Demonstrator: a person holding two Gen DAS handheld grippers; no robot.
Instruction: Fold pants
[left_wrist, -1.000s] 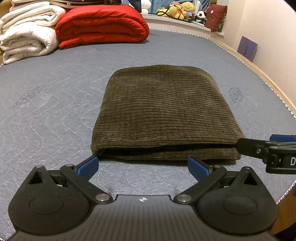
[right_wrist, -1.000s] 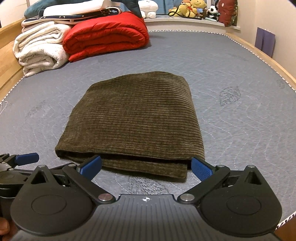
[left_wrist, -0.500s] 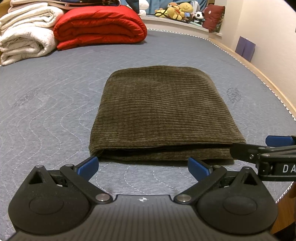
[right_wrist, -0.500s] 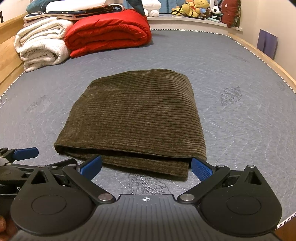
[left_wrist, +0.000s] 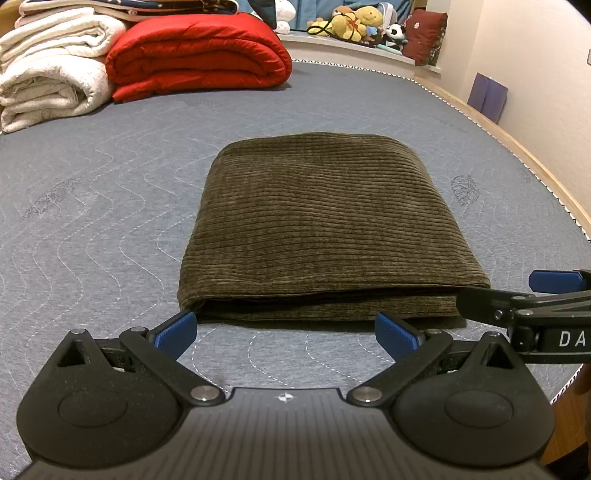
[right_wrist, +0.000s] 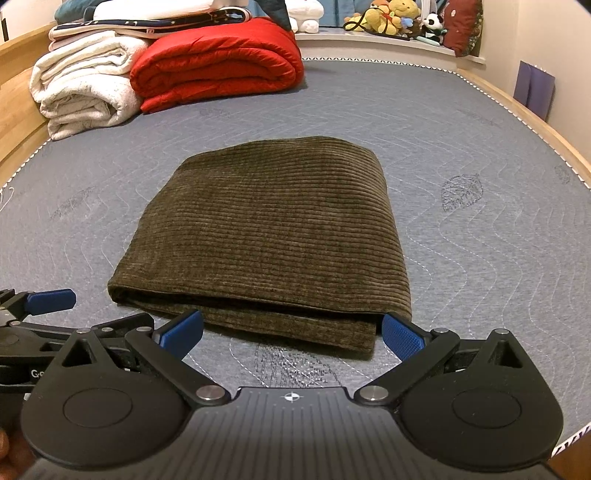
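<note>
upper left: white folded blankets (left_wrist: 51, 88) beside red quilt (left_wrist: 195, 55) | centre: olive corduroy pants (left_wrist: 325, 229) folded flat on grey quilted mattress (left_wrist: 92, 206) | lower centre: left gripper (left_wrist: 284, 332) spread wide, empty, just short of pants' near edge | right gripper (right_wrist: 291, 332) likewise agape, holding nothing
</note>
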